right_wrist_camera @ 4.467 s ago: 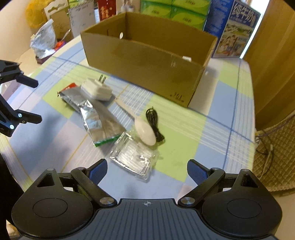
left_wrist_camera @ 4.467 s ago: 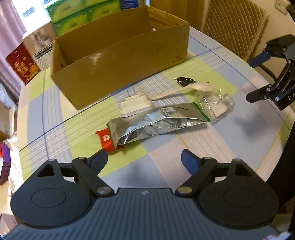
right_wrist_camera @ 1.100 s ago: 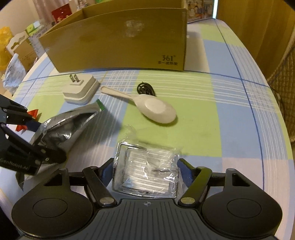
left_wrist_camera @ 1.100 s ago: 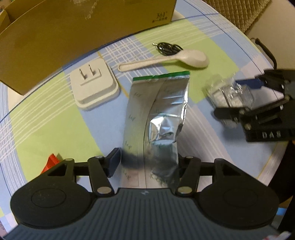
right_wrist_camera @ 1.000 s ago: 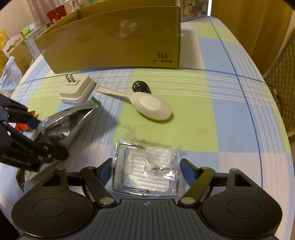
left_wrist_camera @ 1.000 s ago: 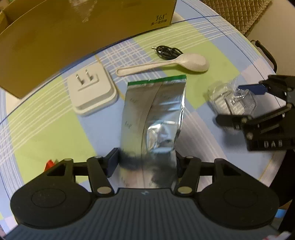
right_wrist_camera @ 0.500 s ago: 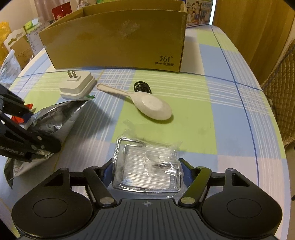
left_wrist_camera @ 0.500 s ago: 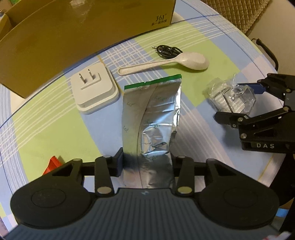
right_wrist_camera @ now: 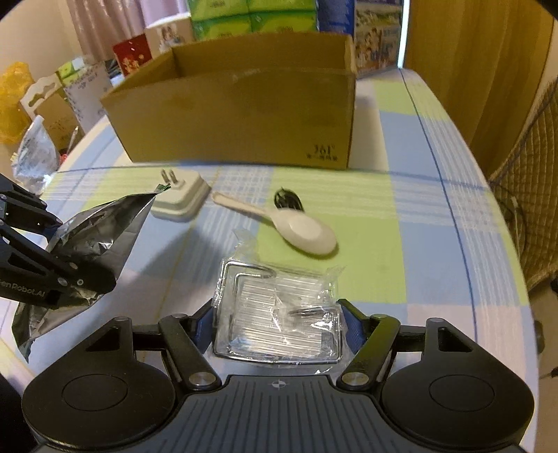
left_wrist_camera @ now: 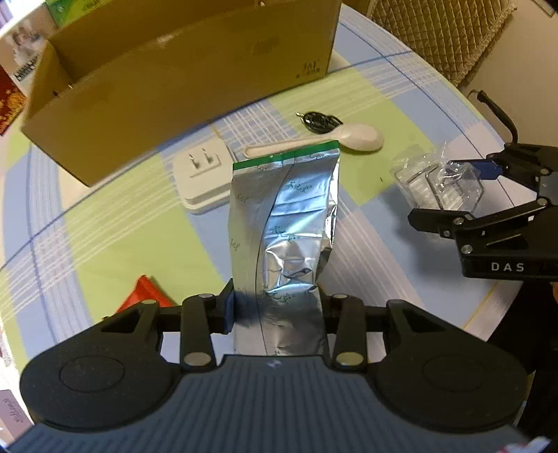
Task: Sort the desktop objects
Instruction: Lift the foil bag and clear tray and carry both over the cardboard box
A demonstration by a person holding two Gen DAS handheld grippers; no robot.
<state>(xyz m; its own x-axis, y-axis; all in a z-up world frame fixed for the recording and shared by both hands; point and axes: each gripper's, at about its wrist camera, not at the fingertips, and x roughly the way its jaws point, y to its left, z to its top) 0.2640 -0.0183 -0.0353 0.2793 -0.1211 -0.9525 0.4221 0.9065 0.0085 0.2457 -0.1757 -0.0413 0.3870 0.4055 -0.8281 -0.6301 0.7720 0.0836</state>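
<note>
Green tissue packs [right_wrist_camera: 251, 17], yellow bag [right_wrist_camera: 12, 101], perhaps a quilted chair [left_wrist_camera: 439, 31]

Both tongs closed on and lifted foil bag [left_wrist_camera: 286, 223] and plastic packet [right_wrist_camera: 279, 313].

Left gripper [left_wrist_camera: 275, 306] is clamped on the foil bag [left_wrist_camera: 286, 223]. Plug [left_wrist_camera: 202, 177] at 11 o'clock, spoon [left_wrist_camera: 348, 137] at 1, box [left_wrist_camera: 174, 80] beyond, right gripper [left_wrist_camera: 464, 195] pinching a clear pack [left_wrist_camera: 432, 181] at 3.
</note>
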